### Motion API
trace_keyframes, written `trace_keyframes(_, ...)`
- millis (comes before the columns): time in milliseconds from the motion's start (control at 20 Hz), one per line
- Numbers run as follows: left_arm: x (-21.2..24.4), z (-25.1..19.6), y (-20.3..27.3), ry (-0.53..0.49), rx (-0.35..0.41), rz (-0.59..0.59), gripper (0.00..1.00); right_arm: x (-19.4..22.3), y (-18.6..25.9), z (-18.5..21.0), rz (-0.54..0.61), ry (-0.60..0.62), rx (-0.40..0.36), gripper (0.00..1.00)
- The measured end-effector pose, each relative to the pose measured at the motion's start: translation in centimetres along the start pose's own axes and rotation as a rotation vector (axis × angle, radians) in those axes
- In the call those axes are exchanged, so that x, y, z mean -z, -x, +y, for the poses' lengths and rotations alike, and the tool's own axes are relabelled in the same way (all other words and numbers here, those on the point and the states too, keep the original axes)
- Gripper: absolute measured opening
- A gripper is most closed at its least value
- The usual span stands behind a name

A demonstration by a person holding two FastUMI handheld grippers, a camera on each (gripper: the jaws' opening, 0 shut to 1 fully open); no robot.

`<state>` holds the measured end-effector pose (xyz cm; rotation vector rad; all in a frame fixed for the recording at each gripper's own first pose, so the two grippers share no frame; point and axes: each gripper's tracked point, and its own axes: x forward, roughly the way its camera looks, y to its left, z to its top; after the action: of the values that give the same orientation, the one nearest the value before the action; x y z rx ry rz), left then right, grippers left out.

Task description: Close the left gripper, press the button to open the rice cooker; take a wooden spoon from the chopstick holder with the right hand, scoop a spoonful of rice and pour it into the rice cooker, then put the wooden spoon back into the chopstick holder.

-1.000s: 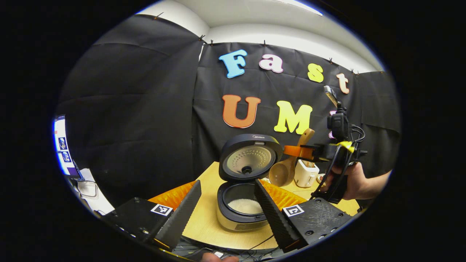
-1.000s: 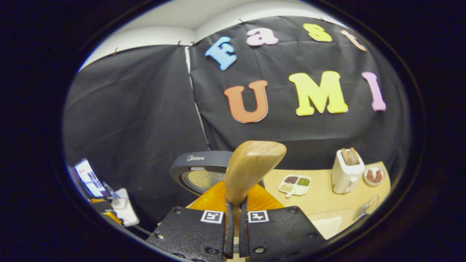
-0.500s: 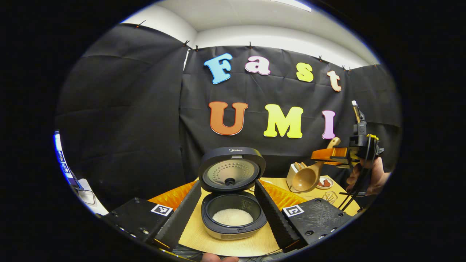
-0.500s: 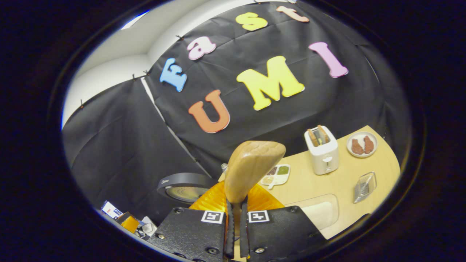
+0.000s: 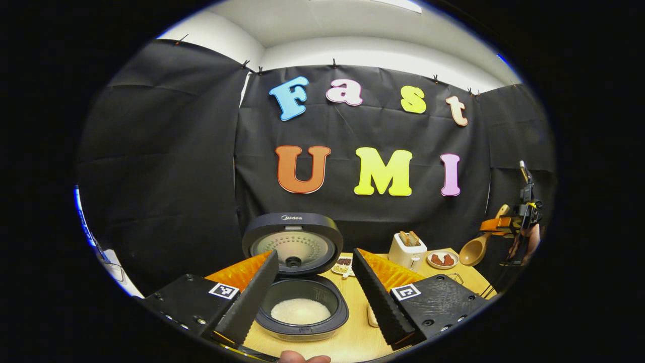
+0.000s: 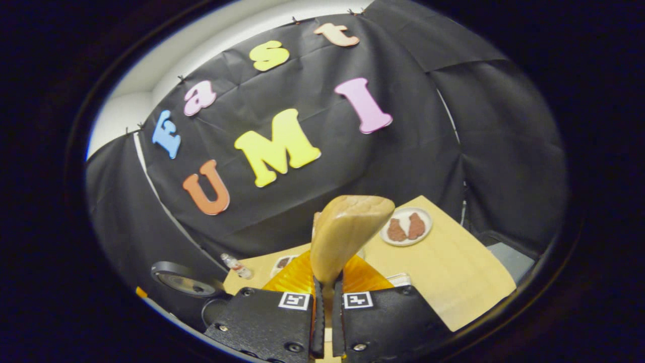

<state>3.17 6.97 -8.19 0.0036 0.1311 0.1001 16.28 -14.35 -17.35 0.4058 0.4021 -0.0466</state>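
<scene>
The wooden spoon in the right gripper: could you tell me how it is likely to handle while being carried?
The wooden spoon looks rigid, so it probably won't flex. The right gripper pinches only its narrow handle, and in the left gripper view the bowl hangs low to one side, so it may pivot. Smooth wood could slip.

The left gripper (image 5: 315, 292) hangs with its fingers spread wide apart, gripping nothing. The right gripper (image 6: 326, 322) has its fingers pressed together on the wooden spoon (image 6: 344, 234); a hand (image 5: 529, 242) carries it, raised right of the spoon's bowl.
</scene>
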Motion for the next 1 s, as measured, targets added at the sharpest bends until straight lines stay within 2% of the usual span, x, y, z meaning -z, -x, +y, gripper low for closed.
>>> trace_keyframes(50, 0.0, -0.7, -0.3, -0.008, -0.001, 0.007, 0.94, 0.2, -0.7, -1.9, 0.005, 0.002, 0.026, 0.11)
trace_keyframes(300, -0.8, -3.4, 0.0, -0.013, -0.004, 0.014, 0.95, 2.6, -5.0, -7.3, 0.043, 0.025, 0.070, 0.11)
trace_keyframes(500, -1.2, -4.3, 0.4, -0.025, -0.031, 0.018, 0.95, 5.2, -8.8, -8.8, 0.073, 0.052, 0.058, 0.11)
trace_keyframes(800, -1.2, -4.6, 0.4, -0.006, -0.076, 0.036, 0.95, 8.9, -12.4, -11.2, 0.083, 0.068, 0.092, 0.11)
trace_keyframes(850, -1.2, -4.6, 0.3, -0.007, -0.079, 0.040, 0.89, 9.7, -12.8, -11.3, 0.092, 0.063, 0.094, 0.11)
trace_keyframes(900, -1.0, -4.7, 0.2, -0.014, -0.084, 0.048, 0.94, 10.5, -13.3, -11.3, 0.102, 0.053, 0.087, 0.11)
trace_keyframes(1000, -0.9, -4.6, 0.1, -0.032, -0.095, 0.057, 0.94, 10.6, -13.9, -11.6, 0.080, 0.060, 0.085, 0.12)
